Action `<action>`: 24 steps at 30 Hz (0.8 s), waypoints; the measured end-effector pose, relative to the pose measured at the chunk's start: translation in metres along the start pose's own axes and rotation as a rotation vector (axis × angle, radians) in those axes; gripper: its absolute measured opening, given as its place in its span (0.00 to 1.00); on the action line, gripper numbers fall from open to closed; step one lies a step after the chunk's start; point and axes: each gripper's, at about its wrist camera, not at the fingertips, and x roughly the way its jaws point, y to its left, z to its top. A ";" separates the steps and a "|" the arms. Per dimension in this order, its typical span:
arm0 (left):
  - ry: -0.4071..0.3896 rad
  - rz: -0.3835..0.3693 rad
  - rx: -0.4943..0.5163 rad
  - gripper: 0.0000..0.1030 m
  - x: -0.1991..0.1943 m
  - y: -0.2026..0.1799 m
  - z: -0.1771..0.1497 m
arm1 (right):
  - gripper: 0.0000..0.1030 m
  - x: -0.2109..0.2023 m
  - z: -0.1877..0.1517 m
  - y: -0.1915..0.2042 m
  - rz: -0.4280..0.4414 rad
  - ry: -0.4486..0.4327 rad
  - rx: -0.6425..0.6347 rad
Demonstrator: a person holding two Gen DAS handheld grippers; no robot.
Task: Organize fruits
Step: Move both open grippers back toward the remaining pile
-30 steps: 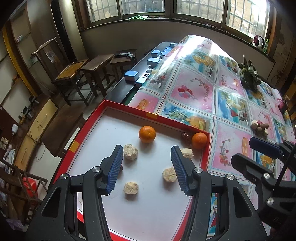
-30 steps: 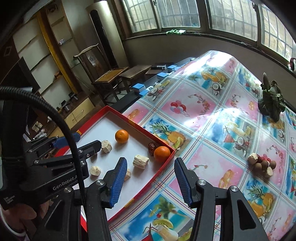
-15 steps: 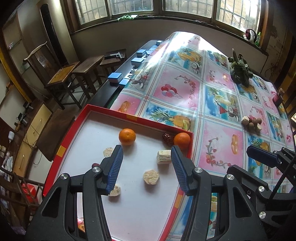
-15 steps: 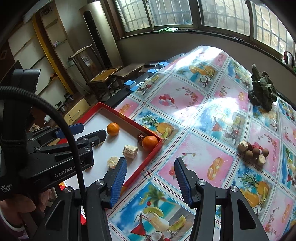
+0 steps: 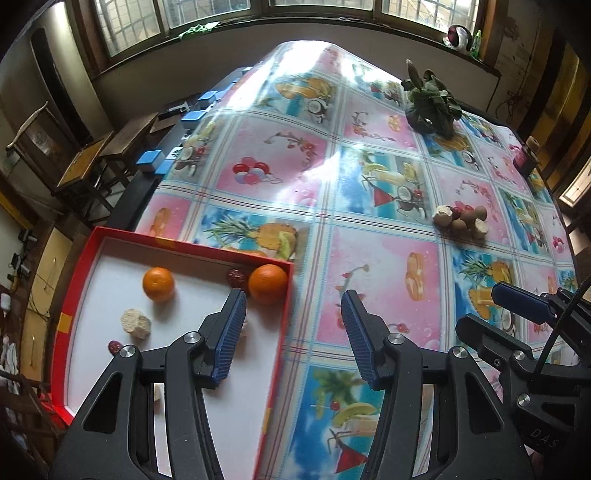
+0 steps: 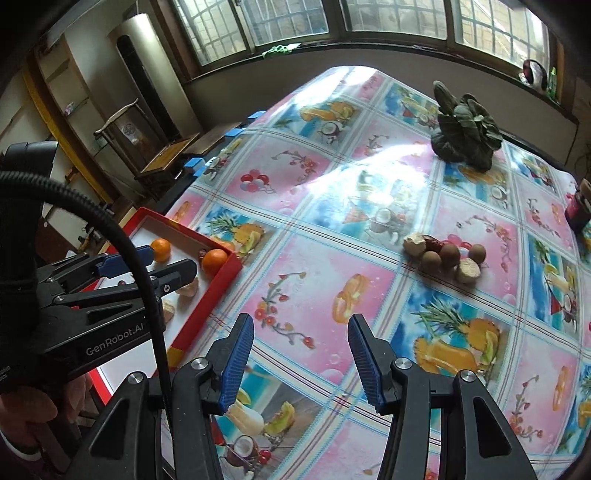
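Tablecloth [image 6: 321, 280]: fruit pile [image 6: 443, 254] beyond right gripper [image 6: 301, 354] jaws.

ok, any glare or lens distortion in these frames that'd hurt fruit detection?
Left wrist: window glare washes out the tablecloth at the far end; the loose fruit pile and the red tray stay readable. Right wrist: a glare patch beside the pile; fisheye bows the edges in both.

You're in a lived-in home: wooden chairs [image 5: 86, 162], barred windows [image 6: 258, 22], fruit-print oilcloth [image 5: 332, 206] over the tabletop.
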 end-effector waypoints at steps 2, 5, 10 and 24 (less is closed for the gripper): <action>0.005 -0.013 0.022 0.52 0.005 -0.012 0.003 | 0.50 -0.002 -0.002 -0.015 -0.011 0.005 0.029; 0.010 -0.033 0.049 0.52 0.013 -0.030 0.009 | 0.50 -0.005 -0.006 -0.036 -0.031 0.005 0.065; 0.020 -0.084 0.081 0.52 0.027 -0.058 0.020 | 0.50 -0.006 -0.011 -0.072 -0.068 0.013 0.128; 0.024 -0.246 0.230 0.52 0.068 -0.121 0.063 | 0.50 0.004 -0.012 -0.131 -0.105 0.048 0.215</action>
